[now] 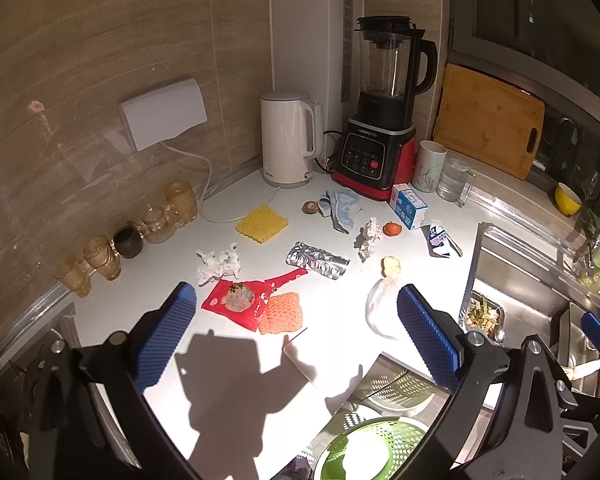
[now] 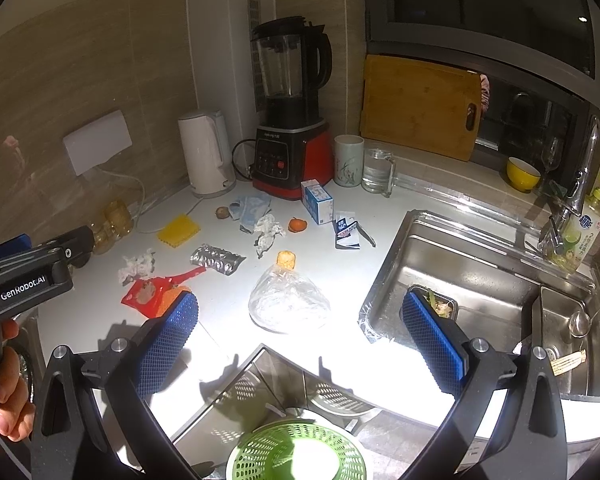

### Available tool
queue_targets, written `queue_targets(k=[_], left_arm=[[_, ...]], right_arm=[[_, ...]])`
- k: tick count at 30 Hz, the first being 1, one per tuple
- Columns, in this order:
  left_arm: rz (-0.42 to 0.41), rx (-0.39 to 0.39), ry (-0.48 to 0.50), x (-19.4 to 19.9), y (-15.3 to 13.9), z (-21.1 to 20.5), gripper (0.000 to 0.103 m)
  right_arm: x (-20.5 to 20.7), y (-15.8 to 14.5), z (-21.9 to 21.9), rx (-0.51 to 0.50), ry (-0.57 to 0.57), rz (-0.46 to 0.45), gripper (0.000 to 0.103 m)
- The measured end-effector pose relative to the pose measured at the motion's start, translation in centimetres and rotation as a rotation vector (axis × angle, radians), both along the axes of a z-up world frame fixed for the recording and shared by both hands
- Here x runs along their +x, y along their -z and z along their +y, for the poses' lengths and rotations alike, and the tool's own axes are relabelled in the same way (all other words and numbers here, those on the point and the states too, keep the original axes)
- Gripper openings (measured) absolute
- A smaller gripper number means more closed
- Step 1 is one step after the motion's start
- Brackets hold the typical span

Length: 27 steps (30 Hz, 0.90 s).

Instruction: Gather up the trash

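Trash lies scattered on the white counter: a red snack wrapper, an orange sponge, crumpled tissues, a silver blister pack, a clear plastic bag, a corn piece, a small orange, milk cartons and a blue-white cloth. A green perforated bin stands below the counter edge. My left gripper is open and empty above the wrapper side. My right gripper is open and empty above the counter edge, near the bag.
A white kettle, a red-black blender, a mug, a glass jug and a cutting board line the back. Amber glasses stand along the left wall. A steel sink with food scraps is at right.
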<state>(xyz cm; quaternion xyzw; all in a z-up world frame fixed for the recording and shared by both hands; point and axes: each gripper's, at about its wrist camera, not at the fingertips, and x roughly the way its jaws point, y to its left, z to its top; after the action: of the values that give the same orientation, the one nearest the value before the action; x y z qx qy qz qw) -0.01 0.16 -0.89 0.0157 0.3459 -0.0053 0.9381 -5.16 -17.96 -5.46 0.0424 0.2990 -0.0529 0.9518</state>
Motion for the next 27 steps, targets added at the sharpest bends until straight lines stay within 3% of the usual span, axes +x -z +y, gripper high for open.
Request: queue_targets(k=[27], left_arm=[[0.005, -0.008, -0.005, -0.13, 0.04, 0.0, 0.096]], right_arm=[[-0.19, 0.43, 0.17, -0.001, -0.004, 0.003, 0.101]])
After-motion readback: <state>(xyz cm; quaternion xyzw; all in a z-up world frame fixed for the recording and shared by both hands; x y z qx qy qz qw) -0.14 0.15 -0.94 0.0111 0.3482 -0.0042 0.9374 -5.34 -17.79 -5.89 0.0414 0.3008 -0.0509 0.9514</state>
